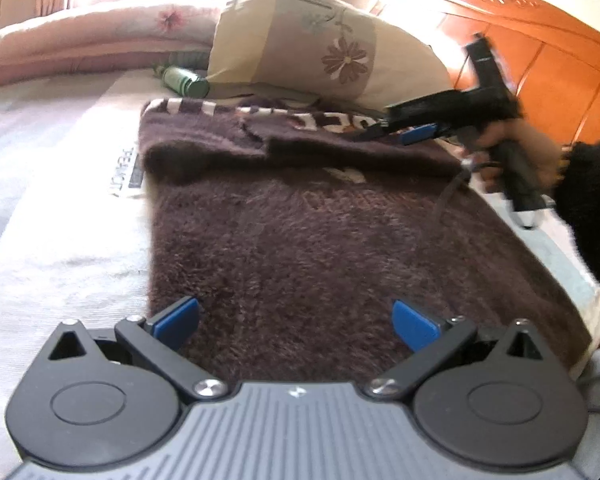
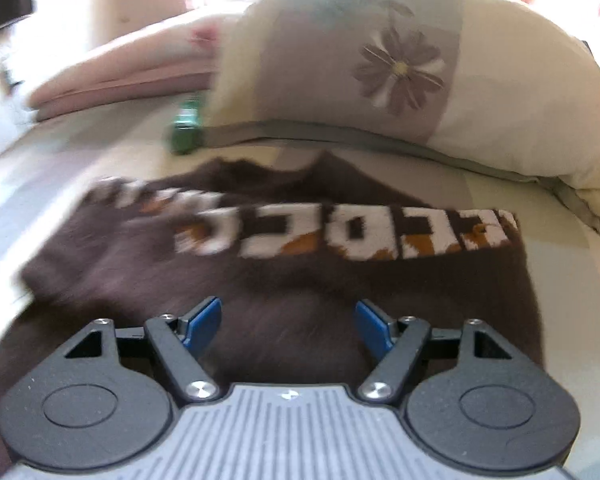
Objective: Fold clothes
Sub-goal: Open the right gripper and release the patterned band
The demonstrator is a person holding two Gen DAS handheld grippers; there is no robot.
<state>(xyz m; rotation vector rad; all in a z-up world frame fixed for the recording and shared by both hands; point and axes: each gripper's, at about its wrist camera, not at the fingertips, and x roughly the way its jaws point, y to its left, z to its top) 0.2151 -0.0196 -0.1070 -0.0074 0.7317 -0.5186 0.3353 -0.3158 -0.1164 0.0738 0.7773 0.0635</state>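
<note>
Brown fuzzy sweater [image 1: 320,240] lay spread on the bed [image 1: 60,240], top part already folded over w/ white block lettering [image 2: 340,232] facing up, just short of the flowered pillow [image 1: 320,40]; a green bottle [image 1: 188,82] sat beside the pillow, well clear of the knit. Left hand-held gripper [image 1: 296,324] hovered over the near hem, jaws apart, nothing between the blue pads [image 1: 176,320]. Right hand-held gripper [image 2: 288,324] also stood wide apart & empty over the folded section; from the left view its tips were at the folded edge near the headboard [image 1: 540,40], whether touching couldn't be told (blurred). Sweater looked thick, soft, floppy, light enough but bulky; pile prob. grippy, not slippery, nothing fragile. Judged it would sag & bunch if lifted from one point, so best taken at two hem corners or along a doubled edge, pinching all layers together, then carried over low & laid flat
</note>
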